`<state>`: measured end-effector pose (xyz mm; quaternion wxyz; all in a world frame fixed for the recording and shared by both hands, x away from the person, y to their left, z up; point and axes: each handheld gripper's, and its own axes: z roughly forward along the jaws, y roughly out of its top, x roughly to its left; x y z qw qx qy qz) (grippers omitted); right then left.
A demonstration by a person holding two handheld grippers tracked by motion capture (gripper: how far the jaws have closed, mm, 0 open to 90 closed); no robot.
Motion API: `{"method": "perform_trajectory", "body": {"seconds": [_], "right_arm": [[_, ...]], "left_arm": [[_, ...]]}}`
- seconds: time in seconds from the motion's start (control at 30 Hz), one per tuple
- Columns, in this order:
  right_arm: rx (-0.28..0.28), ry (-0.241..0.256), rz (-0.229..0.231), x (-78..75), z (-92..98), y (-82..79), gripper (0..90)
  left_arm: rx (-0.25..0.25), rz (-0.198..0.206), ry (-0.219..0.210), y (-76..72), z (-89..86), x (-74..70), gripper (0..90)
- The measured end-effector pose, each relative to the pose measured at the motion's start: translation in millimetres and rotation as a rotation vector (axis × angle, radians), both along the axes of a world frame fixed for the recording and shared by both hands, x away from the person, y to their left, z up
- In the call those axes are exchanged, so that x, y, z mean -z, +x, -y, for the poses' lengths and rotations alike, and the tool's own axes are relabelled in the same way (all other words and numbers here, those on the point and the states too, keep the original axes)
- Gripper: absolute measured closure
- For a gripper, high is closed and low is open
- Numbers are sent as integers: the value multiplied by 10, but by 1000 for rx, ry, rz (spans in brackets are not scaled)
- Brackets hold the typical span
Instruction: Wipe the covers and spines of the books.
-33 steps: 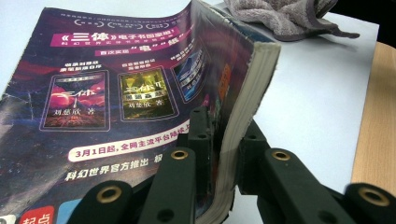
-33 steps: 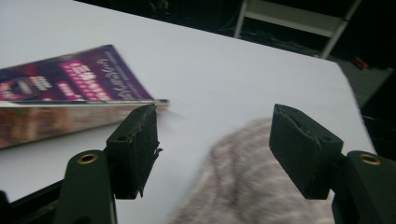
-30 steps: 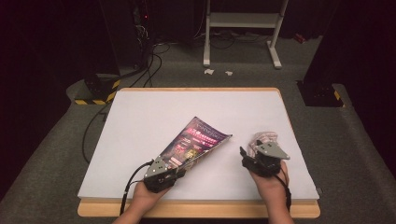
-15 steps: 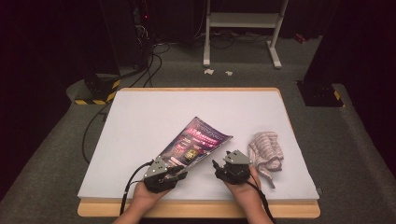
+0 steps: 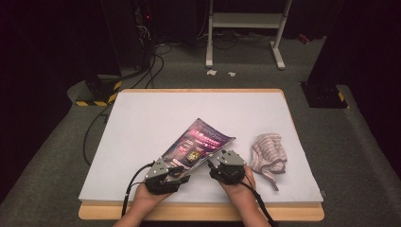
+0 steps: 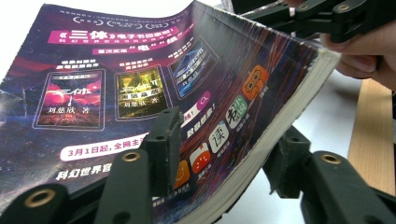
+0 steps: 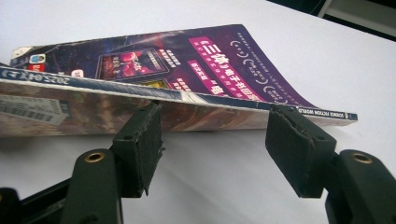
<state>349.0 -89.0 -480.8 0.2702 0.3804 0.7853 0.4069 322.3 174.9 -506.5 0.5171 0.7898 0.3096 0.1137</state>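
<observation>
Held the thick purple-covered paperback magazine (image 5: 198, 144) by its near corner in the left gripper (image 6: 219, 163), lifted off the white table (image 5: 142, 127). Right gripper (image 7: 212, 135) spread wide at the spine, gripping nothing. Striped crumpled cloth (image 5: 268, 152) lay alongside. Grey carpet (image 5: 369, 156) around.

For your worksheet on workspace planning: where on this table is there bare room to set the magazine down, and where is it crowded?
Free: the far half of the table, beyond the magazine, and the left strip beside it. Crowded: the near edge, where the left gripper clamps the magazine, the right gripper reaches for its spine, and the striped cloth lies right.
</observation>
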Motion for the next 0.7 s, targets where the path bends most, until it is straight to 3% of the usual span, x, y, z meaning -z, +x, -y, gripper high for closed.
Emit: {"method": "perform_trajectory", "body": {"seconds": [0.23, 0.37, 0.7], "right_arm": [[-6, -1, 2, -24, -15, 28, 357], [-14, 7, 2, -33, -34, 57, 359], [-29, 12, 7, -37, -50, 94, 360]], "left_arm": [[6, 3, -13, -54, -64, -28, 478], [-9, -21, -26, -95, -157, -20, 467], [-51, -30, -64, -161, -354, -39, 451]]}}
